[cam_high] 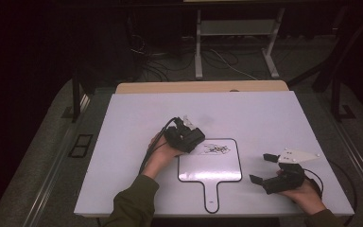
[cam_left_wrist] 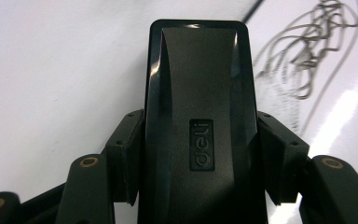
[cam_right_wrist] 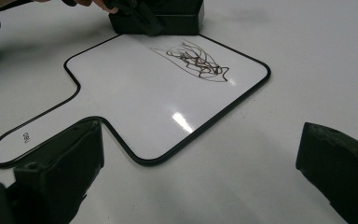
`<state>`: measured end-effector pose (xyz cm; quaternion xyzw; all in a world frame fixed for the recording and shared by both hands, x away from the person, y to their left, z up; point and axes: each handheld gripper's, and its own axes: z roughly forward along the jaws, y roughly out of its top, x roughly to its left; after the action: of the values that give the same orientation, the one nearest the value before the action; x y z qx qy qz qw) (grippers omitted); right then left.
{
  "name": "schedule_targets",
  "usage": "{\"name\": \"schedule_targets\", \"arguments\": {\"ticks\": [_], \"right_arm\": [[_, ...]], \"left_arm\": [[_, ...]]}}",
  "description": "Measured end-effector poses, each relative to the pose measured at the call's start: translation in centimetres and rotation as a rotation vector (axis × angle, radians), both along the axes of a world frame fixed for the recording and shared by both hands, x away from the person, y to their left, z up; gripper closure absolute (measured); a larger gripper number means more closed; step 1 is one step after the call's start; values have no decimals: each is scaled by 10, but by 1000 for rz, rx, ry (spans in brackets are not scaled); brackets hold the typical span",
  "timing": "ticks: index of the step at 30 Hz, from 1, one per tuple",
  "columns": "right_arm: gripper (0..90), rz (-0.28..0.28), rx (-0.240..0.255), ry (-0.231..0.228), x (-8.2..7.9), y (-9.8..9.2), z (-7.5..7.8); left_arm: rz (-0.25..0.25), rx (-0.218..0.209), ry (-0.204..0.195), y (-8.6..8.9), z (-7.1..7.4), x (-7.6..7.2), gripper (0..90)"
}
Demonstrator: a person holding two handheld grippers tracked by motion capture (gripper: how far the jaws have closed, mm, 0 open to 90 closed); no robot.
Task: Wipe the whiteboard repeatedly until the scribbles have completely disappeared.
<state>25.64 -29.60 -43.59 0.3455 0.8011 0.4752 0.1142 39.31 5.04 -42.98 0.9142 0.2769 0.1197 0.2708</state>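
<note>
A white paddle-shaped whiteboard (cam_high: 210,168) with a black rim lies flat on the table, handle toward the person. Dark scribbles (cam_high: 216,149) mark its far part. My left gripper (cam_high: 189,137) sits at the board's far left corner, shut on a black eraser (cam_left_wrist: 198,116) labelled "deli"; the eraser rests just left of the scribbles (cam_left_wrist: 307,51). My right gripper (cam_high: 261,168) lies to the right of the board, held in a hand, jaws wide open with nothing between them. From the right gripper view (cam_right_wrist: 205,177), the board (cam_right_wrist: 135,93) and the scribbles (cam_right_wrist: 198,60) lie ahead, the eraser (cam_right_wrist: 177,21) at the far edge.
The white tabletop (cam_high: 137,142) spreads around the board, with a wooden strip (cam_high: 203,87) along its far edge. Beyond that, on the dark floor, are cables and the legs of a stand (cam_high: 198,52).
</note>
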Motion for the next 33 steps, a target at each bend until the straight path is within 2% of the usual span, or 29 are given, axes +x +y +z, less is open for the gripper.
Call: {"name": "schedule_targets", "arguments": {"ticks": [7, 9, 11, 15, 22, 26, 29, 33], "right_arm": [[0, 1, 2, -4, 0, -1, 0], [0, 1, 2, -3, 0, 0, 1], [0, 2, 1, -4, 0, 0, 0], [0, -1, 2, -3, 0, 0, 1], [0, -2, 4, -7, 0, -2, 1], [0, -1, 3, -8, 0, -2, 1], [0, -2, 4, -8, 0, -1, 1], [0, -1, 5, -8, -1, -2, 2]], "left_arm": [[12, 14, -7, 2, 0, 0, 391], [-6, 19, -7, -1, 1, -3, 391], [-28, 13, 11, -7, 1, -8, 390], [-60, 26, 3, -13, 2, -15, 391], [4, 33, -6, 8, 2, -5, 391], [33, 22, -2, 15, 1, -4, 391], [35, 43, -14, 19, 3, -3, 391], [42, 30, -4, 22, 2, -4, 391]]}}
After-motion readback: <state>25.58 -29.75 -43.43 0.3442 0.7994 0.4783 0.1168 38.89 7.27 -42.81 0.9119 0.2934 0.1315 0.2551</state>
